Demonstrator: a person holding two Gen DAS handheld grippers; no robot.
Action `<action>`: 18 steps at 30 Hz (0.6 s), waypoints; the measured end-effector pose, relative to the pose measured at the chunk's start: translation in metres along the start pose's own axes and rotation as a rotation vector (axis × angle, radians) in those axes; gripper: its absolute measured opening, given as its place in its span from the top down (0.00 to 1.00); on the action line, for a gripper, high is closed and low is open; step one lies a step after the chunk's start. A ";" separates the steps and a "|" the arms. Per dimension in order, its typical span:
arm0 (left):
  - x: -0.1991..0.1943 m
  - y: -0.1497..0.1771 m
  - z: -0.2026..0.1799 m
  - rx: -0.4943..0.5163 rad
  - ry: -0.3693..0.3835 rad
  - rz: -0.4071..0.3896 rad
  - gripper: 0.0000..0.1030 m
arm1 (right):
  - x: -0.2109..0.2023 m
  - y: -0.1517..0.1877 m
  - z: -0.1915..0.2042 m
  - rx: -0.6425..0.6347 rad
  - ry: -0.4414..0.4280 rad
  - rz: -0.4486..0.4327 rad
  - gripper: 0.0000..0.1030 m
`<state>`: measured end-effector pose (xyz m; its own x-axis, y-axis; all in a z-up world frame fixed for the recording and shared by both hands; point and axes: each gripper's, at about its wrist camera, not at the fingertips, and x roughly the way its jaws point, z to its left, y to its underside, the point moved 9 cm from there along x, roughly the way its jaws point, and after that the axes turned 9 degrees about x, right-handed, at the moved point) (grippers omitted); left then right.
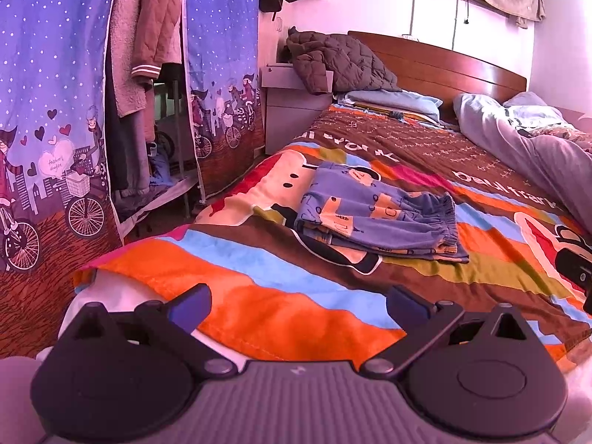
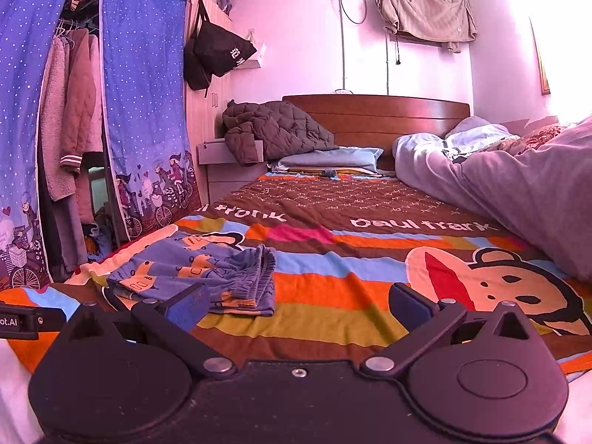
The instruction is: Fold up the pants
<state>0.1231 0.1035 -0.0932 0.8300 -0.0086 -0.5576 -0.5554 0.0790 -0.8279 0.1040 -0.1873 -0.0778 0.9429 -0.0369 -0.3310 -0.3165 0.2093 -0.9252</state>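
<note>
Both the left gripper (image 1: 298,301) and right gripper (image 2: 298,301) hover with jaws spread and empty at the foot of the bed (image 2: 333,318). The pants (image 1: 377,218) lie in a folded bundle beyond them on the bed. I'd square and flatten that bundle by its elastic waistband; open bedspread surrounds it, though the bed's left edge is close.

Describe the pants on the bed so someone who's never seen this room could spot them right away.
On the striped cartoon blanket covering the bed, look toward its left edge near the blue wardrobe curtain. The pants lie folded flat there: blue with orange patches, gathered waistband facing right.
</note>
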 end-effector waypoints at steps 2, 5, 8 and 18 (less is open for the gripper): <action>-0.001 -0.001 0.000 -0.003 0.001 -0.008 0.00 | 0.000 0.000 0.001 0.000 0.002 0.002 0.01; 0.000 -0.001 0.002 -0.005 -0.001 -0.008 0.00 | -0.001 -0.002 -0.001 -0.011 -0.001 -0.004 0.01; 0.000 -0.001 0.002 -0.008 0.001 -0.004 0.00 | -0.002 -0.003 -0.002 -0.018 -0.006 -0.006 0.01; 0.001 0.000 0.003 -0.025 0.015 -0.004 0.00 | -0.001 0.000 -0.002 -0.017 -0.011 0.002 0.01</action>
<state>0.1240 0.1064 -0.0930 0.8317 -0.0244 -0.5546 -0.5529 0.0544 -0.8315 0.1025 -0.1892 -0.0775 0.9434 -0.0256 -0.3306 -0.3198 0.1926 -0.9277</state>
